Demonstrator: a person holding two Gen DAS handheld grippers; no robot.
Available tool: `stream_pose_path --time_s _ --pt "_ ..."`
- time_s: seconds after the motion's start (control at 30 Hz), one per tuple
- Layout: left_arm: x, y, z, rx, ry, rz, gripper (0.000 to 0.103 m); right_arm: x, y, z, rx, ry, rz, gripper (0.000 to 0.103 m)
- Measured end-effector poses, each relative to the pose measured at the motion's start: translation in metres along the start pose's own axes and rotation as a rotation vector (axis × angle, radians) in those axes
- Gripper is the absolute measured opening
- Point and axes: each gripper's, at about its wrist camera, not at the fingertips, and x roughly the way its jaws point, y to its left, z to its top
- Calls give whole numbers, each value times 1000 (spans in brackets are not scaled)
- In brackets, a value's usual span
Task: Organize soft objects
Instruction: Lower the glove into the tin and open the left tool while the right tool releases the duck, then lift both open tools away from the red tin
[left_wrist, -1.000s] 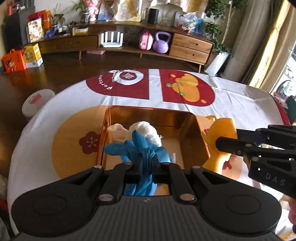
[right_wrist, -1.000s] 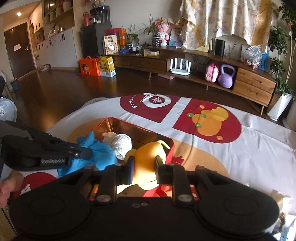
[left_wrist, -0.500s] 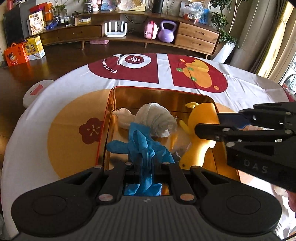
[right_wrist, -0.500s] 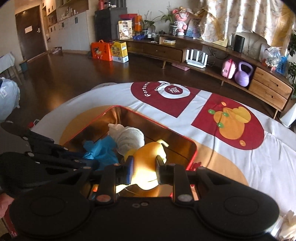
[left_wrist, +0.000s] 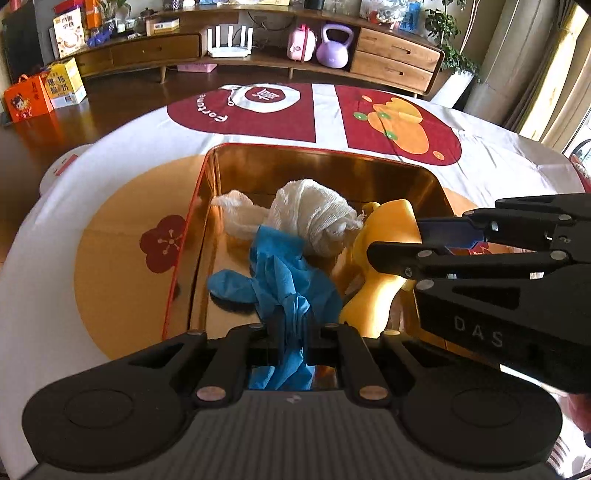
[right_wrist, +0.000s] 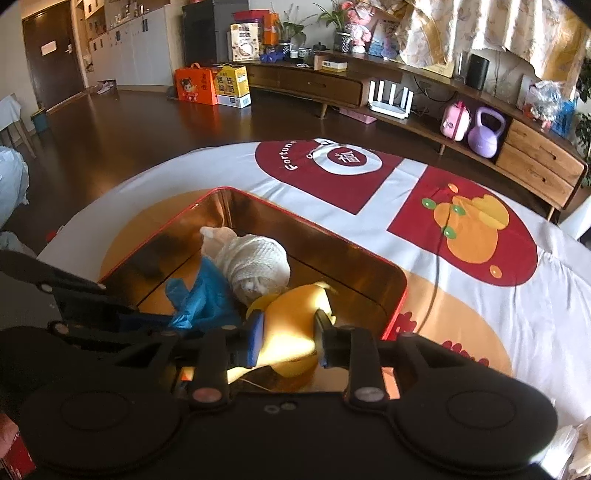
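A gold tin box with a red rim (left_wrist: 325, 149) (right_wrist: 314, 229) stands on the table. In it lies a white cloth bundle (left_wrist: 310, 214) (right_wrist: 255, 262). My left gripper (left_wrist: 295, 332) (right_wrist: 122, 306) is shut on a blue glove (left_wrist: 280, 273) (right_wrist: 203, 295), whose loose fingers rest on the box floor beside the bundle. My right gripper (right_wrist: 288, 332) (left_wrist: 399, 240) has a yellow soft toy (right_wrist: 291, 317) (left_wrist: 380, 258) between its pads. Its jaws are opening, and the toy still fills the gap. The toy stands at the box's right side.
A white tablecloth (left_wrist: 110, 166) with red and orange prints covers the round table. A thin cable (right_wrist: 436, 266) runs across the cloth right of the box. A crumpled white thing (right_wrist: 576, 443) lies at the near right edge. A low wooden sideboard (right_wrist: 369, 88) stands beyond the dark floor.
Both grippers have sunk toward the box. The yellow toy has come from beside the box's right wall to inside it. The right fingers stand wider apart around it.
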Motion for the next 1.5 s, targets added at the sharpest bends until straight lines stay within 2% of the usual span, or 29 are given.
stream_pose_path --time_s 0.23,0.7,0.8,0.97,1.27,1.5 --pt "0 3 -1 -28 12 -8 8 1 -3 -1 24 9 -8 34" --pt "-22 1 -5 -37 -14 -25 14 -32 -7 -8 51 -39 14 40" --pt "-27 0 -5 -34 -22 -23 26 -39 -6 -10 51 -51 20 43" --pt "-37 -1 -8 -43 -50 -20 52 -55 -4 -13 54 -74 22 48" --pt "-64 -3 -13 -48 -110 -8 53 -95 -4 -23 69 -138 32 60" --pt "-94 -13 -19 -26 -176 -17 54 -130 -4 -34 89 -195 32 65"
